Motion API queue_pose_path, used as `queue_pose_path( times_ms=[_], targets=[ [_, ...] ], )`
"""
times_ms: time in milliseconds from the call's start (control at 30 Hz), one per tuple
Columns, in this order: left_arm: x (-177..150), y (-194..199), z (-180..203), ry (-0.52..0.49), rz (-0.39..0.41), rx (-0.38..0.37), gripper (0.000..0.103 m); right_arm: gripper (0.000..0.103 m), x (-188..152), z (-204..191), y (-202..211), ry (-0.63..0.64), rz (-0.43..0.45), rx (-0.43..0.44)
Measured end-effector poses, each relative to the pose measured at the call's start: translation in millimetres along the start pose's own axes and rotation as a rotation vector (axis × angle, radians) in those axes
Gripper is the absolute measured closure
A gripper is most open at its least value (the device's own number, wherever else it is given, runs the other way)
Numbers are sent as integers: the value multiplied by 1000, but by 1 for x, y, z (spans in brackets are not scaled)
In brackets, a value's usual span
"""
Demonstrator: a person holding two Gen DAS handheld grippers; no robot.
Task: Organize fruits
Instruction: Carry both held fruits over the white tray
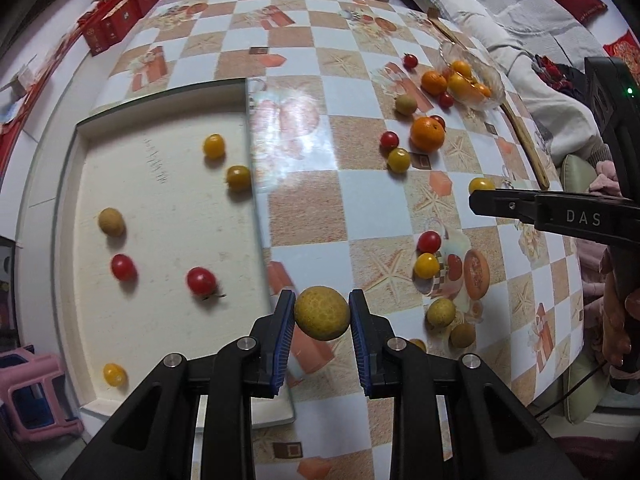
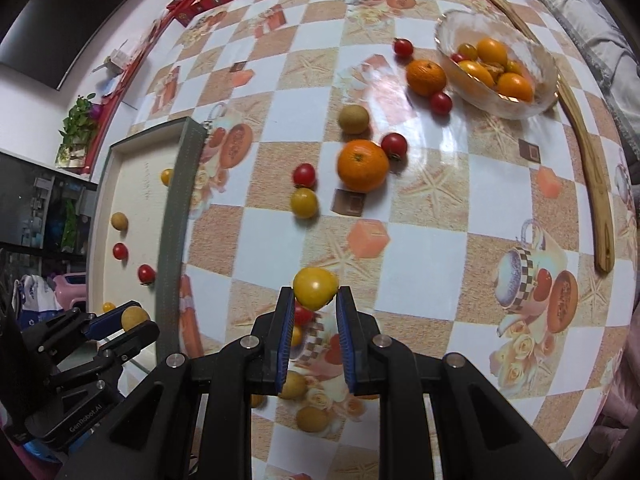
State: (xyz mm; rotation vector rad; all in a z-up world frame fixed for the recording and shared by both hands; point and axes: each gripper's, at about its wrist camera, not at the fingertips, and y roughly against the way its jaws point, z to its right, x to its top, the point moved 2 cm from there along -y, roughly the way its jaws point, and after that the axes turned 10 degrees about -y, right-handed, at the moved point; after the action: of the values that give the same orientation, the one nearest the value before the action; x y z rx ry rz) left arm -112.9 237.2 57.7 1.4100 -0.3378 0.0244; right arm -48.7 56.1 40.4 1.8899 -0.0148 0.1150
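My left gripper (image 1: 322,314) is shut on a round tan-yellow longan (image 1: 322,313), held above the table beside the right rim of the white tray (image 1: 168,216). It also shows in the right wrist view (image 2: 134,322). My right gripper (image 2: 314,300) is shut on a yellow cherry tomato (image 2: 315,287), held above the table; its fingers (image 1: 520,206) show in the left wrist view. The tray holds several cherry tomatoes and a longan (image 1: 111,222). A glass bowl (image 2: 536,80) at the far right holds oranges and tomatoes.
Loose fruit lies on the checkered tablecloth: a large orange (image 2: 363,165), another orange (image 2: 426,77), red and yellow tomatoes, longans (image 2: 353,119). A wooden spatula (image 2: 592,168) lies along the right edge. Red boxes (image 1: 116,24) stand at the far left.
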Motion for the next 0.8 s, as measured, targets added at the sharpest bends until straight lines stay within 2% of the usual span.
queue_pose_path(
  times_ms=[300,433,600,800],
  targets=[
    [-27,16,-57,113,12,76,74,80,7,-56,-3,97,-8,24],
    [-40,16,-87,168,6,133,74,80,8,-88,-12,152,-22,36],
    [-51,10,-121,232,-11,214,74,80,10,-126,-29,208,-49,51],
    [-56,-5,-152,274,-41,264,74,80,8,-165,-60,255,-101,48]
  ],
)
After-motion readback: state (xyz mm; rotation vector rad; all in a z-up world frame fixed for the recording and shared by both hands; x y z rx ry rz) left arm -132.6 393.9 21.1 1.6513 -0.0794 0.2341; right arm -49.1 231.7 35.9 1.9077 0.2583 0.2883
